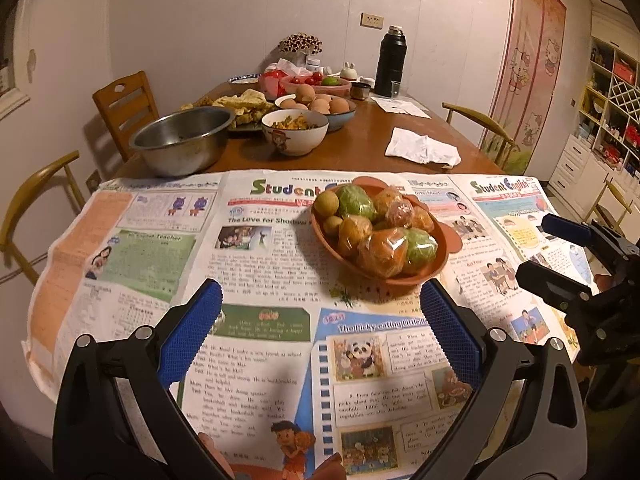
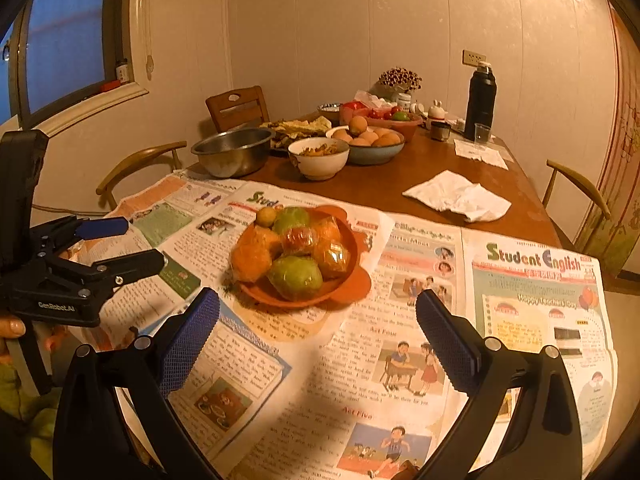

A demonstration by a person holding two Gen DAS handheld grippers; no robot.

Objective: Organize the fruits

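Both grippers, left (image 1: 320, 312) and right (image 2: 318, 320), hang released and empty above the newspaper (image 1: 256, 280), with the orange fruit bowl (image 1: 440, 240) of wrapped fruits (image 1: 382, 250) just ahead.

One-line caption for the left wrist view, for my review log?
Open left gripper faces an orange plastic bowl of wrapped orange and green fruits on newspaper; open right gripper alongside.

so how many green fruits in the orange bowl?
2 showing. One green fruit sits at the far side of the bowl, the other at the near right. More could be buried under the wrapped orange ones.
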